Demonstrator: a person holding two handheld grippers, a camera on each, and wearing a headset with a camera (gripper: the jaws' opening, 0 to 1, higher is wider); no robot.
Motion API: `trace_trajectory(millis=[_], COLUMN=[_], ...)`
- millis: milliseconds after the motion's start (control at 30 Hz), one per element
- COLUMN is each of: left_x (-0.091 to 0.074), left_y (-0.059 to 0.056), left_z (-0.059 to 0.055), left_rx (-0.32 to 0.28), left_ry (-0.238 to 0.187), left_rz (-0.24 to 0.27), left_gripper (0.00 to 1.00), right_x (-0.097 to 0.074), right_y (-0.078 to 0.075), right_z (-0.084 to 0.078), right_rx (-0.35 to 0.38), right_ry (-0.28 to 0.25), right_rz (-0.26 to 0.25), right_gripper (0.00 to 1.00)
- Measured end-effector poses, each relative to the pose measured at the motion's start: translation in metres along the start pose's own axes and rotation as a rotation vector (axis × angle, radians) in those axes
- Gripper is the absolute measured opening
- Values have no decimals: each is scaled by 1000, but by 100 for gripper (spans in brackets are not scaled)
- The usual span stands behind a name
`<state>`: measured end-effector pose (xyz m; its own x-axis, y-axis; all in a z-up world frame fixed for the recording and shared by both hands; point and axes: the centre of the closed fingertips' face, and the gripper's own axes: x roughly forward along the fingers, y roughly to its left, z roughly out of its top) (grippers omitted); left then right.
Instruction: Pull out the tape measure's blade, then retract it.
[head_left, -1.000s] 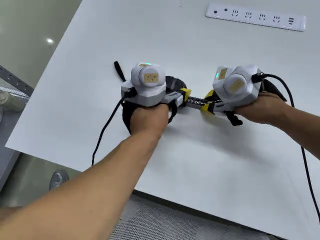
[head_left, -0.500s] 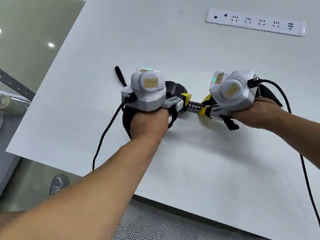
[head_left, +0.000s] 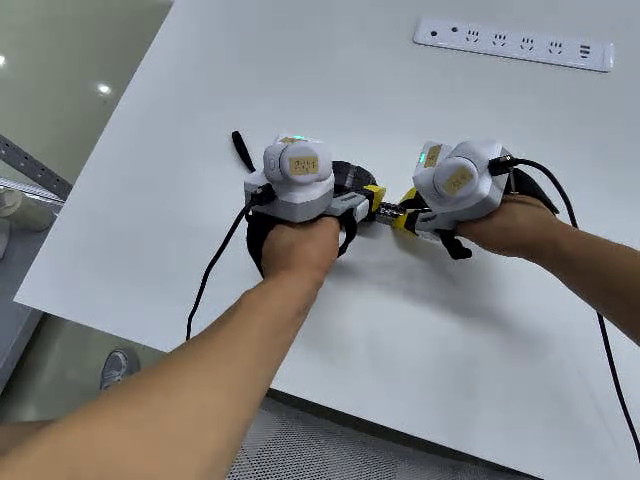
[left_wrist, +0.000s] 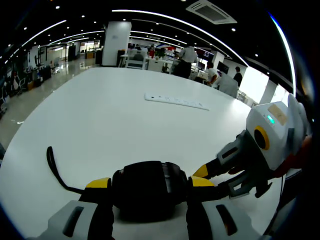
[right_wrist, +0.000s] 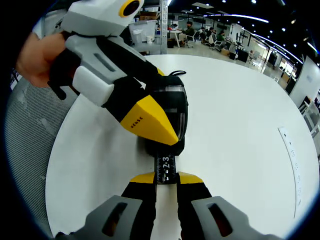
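The black tape measure (left_wrist: 147, 186) rests on the white table, with my left gripper (left_wrist: 148, 184) shut on its case from both sides; its strap (left_wrist: 54, 168) trails off to the left. A short stretch of black blade (right_wrist: 165, 168) with white numbers runs out of the case (right_wrist: 170, 117) into my right gripper (right_wrist: 165, 179), which is shut on the blade. In the head view the left gripper (head_left: 366, 199) and right gripper (head_left: 403, 217) stand close together, with the blade (head_left: 387, 211) bridging the small gap. The case (head_left: 350, 176) is mostly hidden behind the left gripper.
A white power strip (head_left: 513, 44) lies at the far edge of the table (head_left: 420, 330). Black cables (head_left: 215, 262) trail from both grippers over the table's near side. People and desks stand in the office behind.
My right gripper has moved left toward the tape measure's case, and the exposed length of blade has grown shorter. The left gripper has held still on the case.
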<state>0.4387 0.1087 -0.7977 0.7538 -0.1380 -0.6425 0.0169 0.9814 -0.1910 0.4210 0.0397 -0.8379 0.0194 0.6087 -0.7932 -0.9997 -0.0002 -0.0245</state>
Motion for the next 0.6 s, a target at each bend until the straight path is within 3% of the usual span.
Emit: trace_trajectory(millis=[600], left_x=[1], left_y=[0], left_z=[0], left_rx=[-5], left_ry=[-2], left_rz=[-3], left_gripper=[55], right_x=[5], right_y=[1], right_z=[8], right_rx=[3], right_ry=[-7], right_rz=[-6], right_gripper=[11])
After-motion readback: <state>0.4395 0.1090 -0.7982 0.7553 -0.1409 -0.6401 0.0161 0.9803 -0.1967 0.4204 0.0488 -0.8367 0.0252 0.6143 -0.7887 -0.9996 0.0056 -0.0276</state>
